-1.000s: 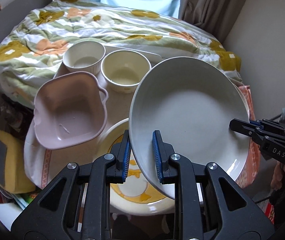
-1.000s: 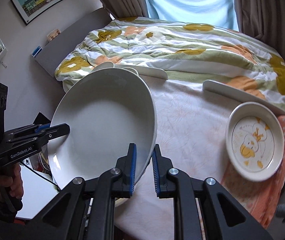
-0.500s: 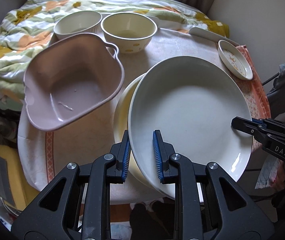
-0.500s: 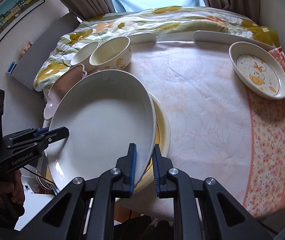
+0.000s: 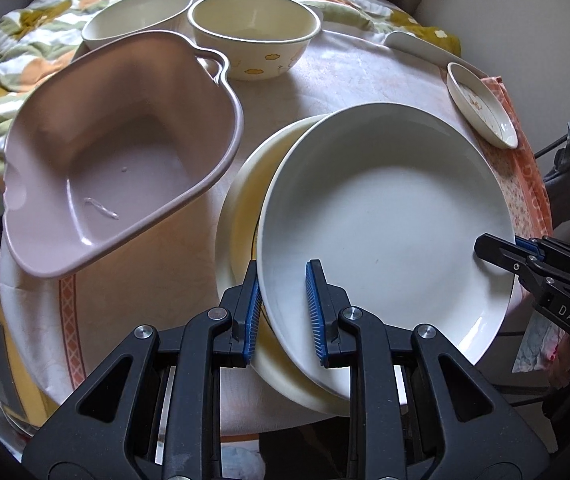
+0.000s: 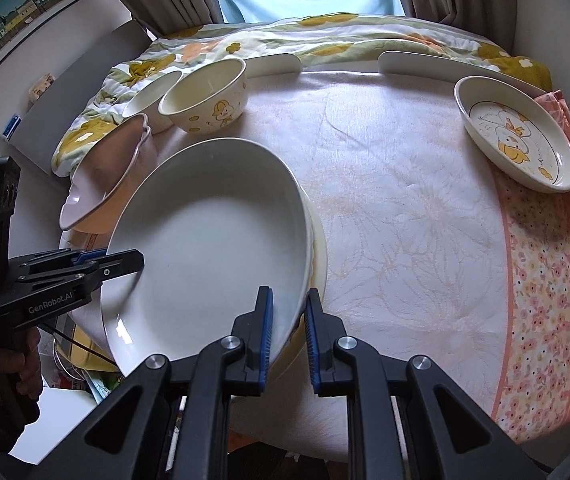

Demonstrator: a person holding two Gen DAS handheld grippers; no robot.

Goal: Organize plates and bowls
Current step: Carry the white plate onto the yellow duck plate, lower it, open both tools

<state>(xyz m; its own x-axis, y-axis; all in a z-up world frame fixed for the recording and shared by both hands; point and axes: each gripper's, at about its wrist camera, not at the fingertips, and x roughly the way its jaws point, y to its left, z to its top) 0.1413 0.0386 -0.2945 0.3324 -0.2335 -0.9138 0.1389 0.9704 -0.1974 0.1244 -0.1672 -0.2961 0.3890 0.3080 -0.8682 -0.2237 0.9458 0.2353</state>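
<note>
Two grippers clamp one white plate (image 5: 385, 216): left gripper (image 5: 283, 312) nipped on its 6 o'clock rim, right gripper (image 6: 287, 332) on the opposite rim. Glazed, stiff, breakable, probably slick; rim grips suit it. Both point steeply down, plate tilted over the yellow plate (image 5: 241, 208). Bowls (image 5: 253, 32) sit at 12 o'clock.

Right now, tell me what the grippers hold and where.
Both grip the white plate by its rim: left gripper and right gripper on opposite edges.
</note>
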